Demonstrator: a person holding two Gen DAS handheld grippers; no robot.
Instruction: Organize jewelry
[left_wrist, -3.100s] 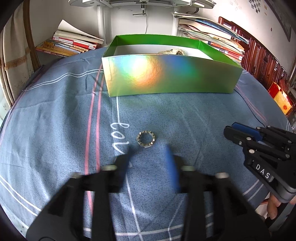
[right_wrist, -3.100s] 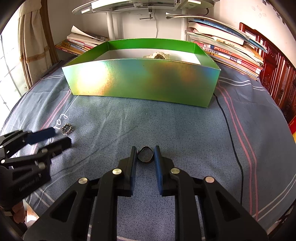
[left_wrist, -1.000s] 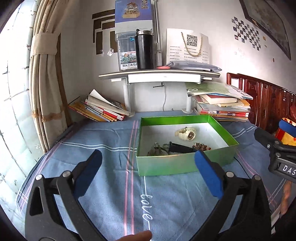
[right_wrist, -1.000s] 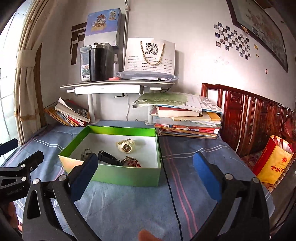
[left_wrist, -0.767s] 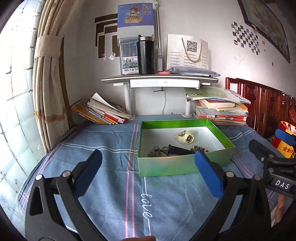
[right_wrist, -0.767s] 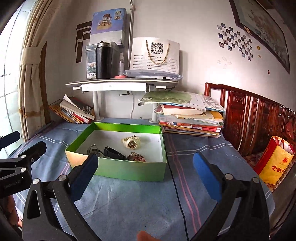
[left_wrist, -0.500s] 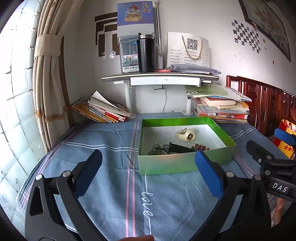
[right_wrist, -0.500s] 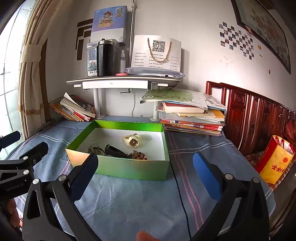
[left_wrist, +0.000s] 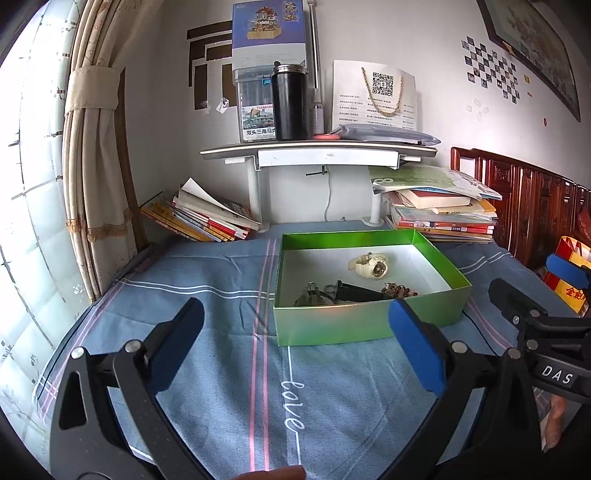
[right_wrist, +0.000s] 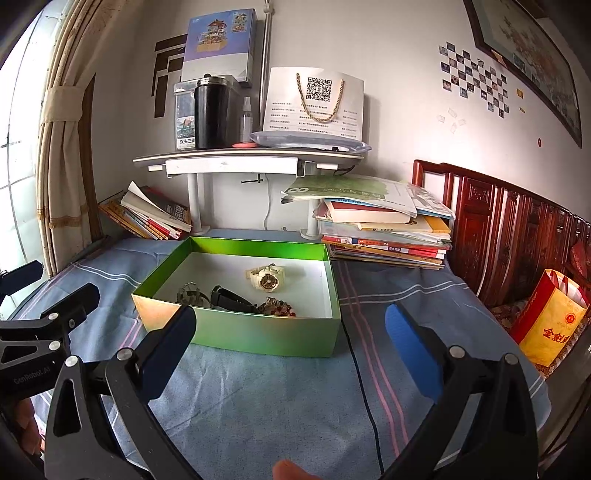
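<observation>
A shiny green box (left_wrist: 369, 325) (right_wrist: 243, 332) stands on the blue cloth. Inside lie a cream watch (left_wrist: 370, 266) (right_wrist: 266, 278), a black watch (left_wrist: 356, 293) (right_wrist: 231, 299), a silvery bracelet (left_wrist: 310, 291) (right_wrist: 188, 291) and a reddish bead bracelet (left_wrist: 400, 291) (right_wrist: 277, 307). My left gripper (left_wrist: 295, 339) is wide open and empty, held well back from the box. My right gripper (right_wrist: 288, 343) is wide open and empty too. Each gripper shows at the edge of the other's view.
Book stacks (left_wrist: 439, 218) (left_wrist: 199, 218) flank a white shelf stand (left_wrist: 317, 151) behind the box. A black cable (right_wrist: 364, 384) runs over the cloth right of the box. A wooden bed frame (right_wrist: 498, 229) and a yellow-red bag (right_wrist: 550, 325) stand at right.
Three seconds ago both grippers were low over the cloth near a ring and a dark piece. Now both are raised, pulled back and wide open. In the last second the views barely shift.
</observation>
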